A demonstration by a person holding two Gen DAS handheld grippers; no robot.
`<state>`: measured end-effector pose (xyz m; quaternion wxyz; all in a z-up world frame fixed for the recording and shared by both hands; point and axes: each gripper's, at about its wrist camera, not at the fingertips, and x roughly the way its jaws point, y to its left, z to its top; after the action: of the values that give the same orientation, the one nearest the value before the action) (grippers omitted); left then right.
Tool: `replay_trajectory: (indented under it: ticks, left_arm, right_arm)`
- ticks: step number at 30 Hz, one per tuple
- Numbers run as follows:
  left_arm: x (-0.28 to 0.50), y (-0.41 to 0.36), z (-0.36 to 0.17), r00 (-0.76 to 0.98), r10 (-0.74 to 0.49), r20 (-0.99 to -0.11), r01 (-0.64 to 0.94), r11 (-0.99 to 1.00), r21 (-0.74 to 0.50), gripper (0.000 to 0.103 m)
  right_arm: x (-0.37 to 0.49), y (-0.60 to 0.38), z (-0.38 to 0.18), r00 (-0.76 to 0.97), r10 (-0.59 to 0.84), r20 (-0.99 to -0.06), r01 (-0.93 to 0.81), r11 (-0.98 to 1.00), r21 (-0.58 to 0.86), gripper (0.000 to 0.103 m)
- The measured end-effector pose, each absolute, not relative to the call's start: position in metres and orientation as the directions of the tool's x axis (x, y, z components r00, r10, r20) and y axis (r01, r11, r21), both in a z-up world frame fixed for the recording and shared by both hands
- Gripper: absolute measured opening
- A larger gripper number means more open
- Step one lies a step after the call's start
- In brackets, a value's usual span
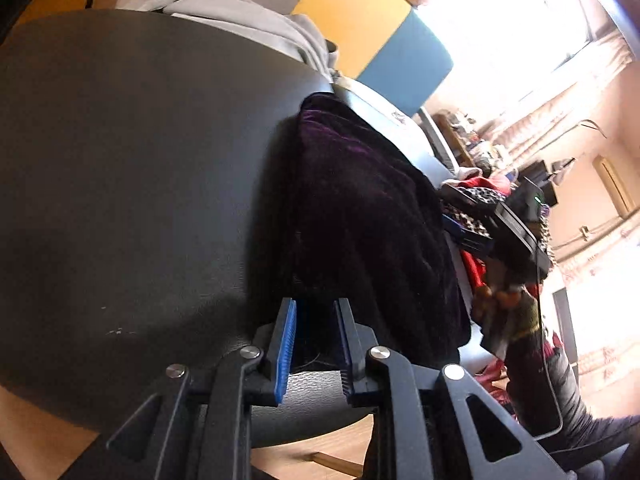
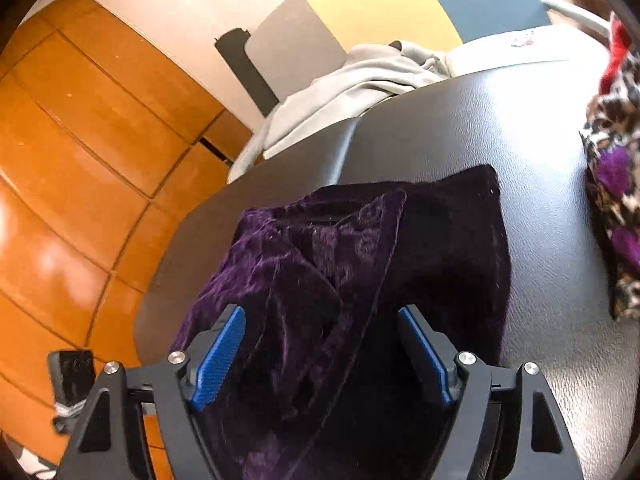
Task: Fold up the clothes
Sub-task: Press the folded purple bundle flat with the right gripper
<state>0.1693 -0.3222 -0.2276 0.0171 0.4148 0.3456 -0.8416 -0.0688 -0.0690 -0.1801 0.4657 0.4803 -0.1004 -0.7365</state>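
Note:
A dark purple velvet garment (image 1: pixel 360 220) lies bunched on a black padded table (image 1: pixel 120 160). In the left wrist view my left gripper (image 1: pixel 316 304) sits low over the table at the garment's near edge. Its blue pads (image 1: pixel 286 344) stand a narrow gap apart, and bare table surface shows between them. In the right wrist view the garment (image 2: pixel 320 248) rises in loose folds between the widely spread fingers of my right gripper (image 2: pixel 320 310). Its pads (image 2: pixel 218 356) flank the cloth without pinching it. The table (image 2: pixel 520 140) stretches beyond.
A light grey garment (image 2: pixel 352 84) lies at the table's far edge. A leopard-print cloth with purple flowers (image 2: pixel 616 200) is heaped at the right. An orange wood floor (image 2: pixel 80 160) lies beyond the table's left edge. Yellow and blue panels (image 1: pixel 360 20) stand behind.

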Motion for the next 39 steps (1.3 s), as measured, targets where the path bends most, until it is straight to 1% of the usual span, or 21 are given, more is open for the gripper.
replay_trajectory:
  ticks: [1,2,3,4,8,11,14,16,17,18,19,22,24,26,30,34,37,39]
  left_arm:
    - [0.169,-0.321,-0.227,-0.654,0.258,-0.711,0.310,-0.766,-0.563,0.019]
    - [0.169,-0.320,-0.227,-0.658,0.263,-0.706,0.300,-0.768,-0.566,0.019]
    - [0.169,-0.319,-0.227,-0.662,0.269,-0.699,0.289,-0.769,-0.570,0.019]
    - [0.169,-0.318,-0.227,-0.666,0.276,-0.693,0.279,-0.770,-0.574,0.019]
    - [0.171,-0.311,-0.226,-0.673,0.287,-0.682,0.239,-0.788,-0.568,0.019]
    - [0.172,-0.303,-0.221,-0.676,0.281,-0.681,0.192,-0.825,-0.531,0.020]
    - [0.174,-0.299,-0.221,-0.672,0.280,-0.686,0.179,-0.837,-0.517,0.020]
    - [0.176,-0.302,-0.222,-0.675,0.280,-0.683,0.185,-0.831,-0.524,0.020]
    - [0.178,-0.304,-0.223,-0.677,0.288,-0.677,0.189,-0.821,-0.538,0.020]
    - [0.178,-0.306,-0.224,-0.679,0.295,-0.672,0.192,-0.812,-0.551,0.020]
    - [0.179,-0.306,-0.224,-0.679,0.296,-0.671,0.195,-0.810,-0.554,0.020]
    - [0.180,-0.307,-0.224,-0.680,0.293,-0.672,0.199,-0.808,-0.555,0.020]
    - [0.178,-0.306,-0.223,-0.681,0.296,-0.670,0.196,-0.808,-0.556,0.020]
    - [0.176,-0.305,-0.223,-0.681,0.299,-0.668,0.193,-0.808,-0.557,0.020]
    - [0.179,-0.306,-0.221,-0.682,0.295,-0.669,0.192,-0.811,-0.553,0.020]
    - [0.183,-0.310,-0.222,-0.687,0.296,-0.664,0.200,-0.801,-0.564,0.020]
    - [0.184,-0.311,-0.223,-0.687,0.294,-0.665,0.207,-0.798,-0.567,0.020]
    - [0.184,-0.311,-0.223,-0.687,0.291,-0.666,0.214,-0.795,-0.568,0.020]
  right_arm:
    - [-0.068,-0.070,-0.178,-0.107,-0.778,-0.619,0.581,-0.554,0.597,0.080]
    - [-0.067,-0.070,-0.175,-0.109,-0.775,-0.623,0.571,-0.561,0.599,0.078]
    - [-0.065,-0.068,-0.170,-0.111,-0.782,-0.613,0.573,-0.555,0.604,0.071]
    - [-0.062,-0.064,-0.166,-0.113,-0.791,-0.601,0.577,-0.544,0.609,0.070]
    - [-0.066,-0.070,-0.171,-0.092,-0.765,-0.637,0.563,-0.568,0.601,0.070]
    - [-0.070,-0.078,-0.182,-0.072,-0.752,-0.655,0.547,-0.579,0.605,0.071]
    - [-0.070,-0.081,-0.177,-0.064,-0.761,-0.646,0.543,-0.569,0.617,0.071]
    - [-0.069,-0.076,-0.168,-0.099,-0.774,-0.625,0.542,-0.569,0.618,0.071]
    - [-0.069,-0.073,-0.164,-0.120,-0.780,-0.614,0.542,-0.569,0.618,0.073]
    - [-0.069,-0.070,-0.163,-0.143,-0.769,-0.623,0.543,-0.587,0.600,0.088]
    - [-0.070,-0.068,-0.165,-0.144,-0.766,-0.626,0.538,-0.592,0.600,0.093]
    - [-0.073,-0.065,-0.174,-0.130,-0.765,-0.630,0.517,-0.595,0.615,0.093]
    - [-0.067,-0.070,-0.171,-0.090,-0.787,-0.611,0.538,-0.555,0.635,0.093]
    - [-0.057,-0.079,-0.169,-0.068,-0.781,-0.621,0.580,-0.538,0.612,0.093]
    - [-0.052,-0.087,-0.181,-0.041,-0.758,-0.651,0.567,-0.554,0.609,0.093]
    - [-0.049,-0.074,-0.172,-0.091,-0.775,-0.625,0.549,-0.563,0.618,0.093]
    - [-0.050,-0.064,-0.169,-0.169,-0.733,-0.659,0.557,-0.622,0.550,0.094]
    - [-0.055,-0.059,-0.175,-0.162,-0.746,-0.646,0.531,-0.617,0.580,0.094]
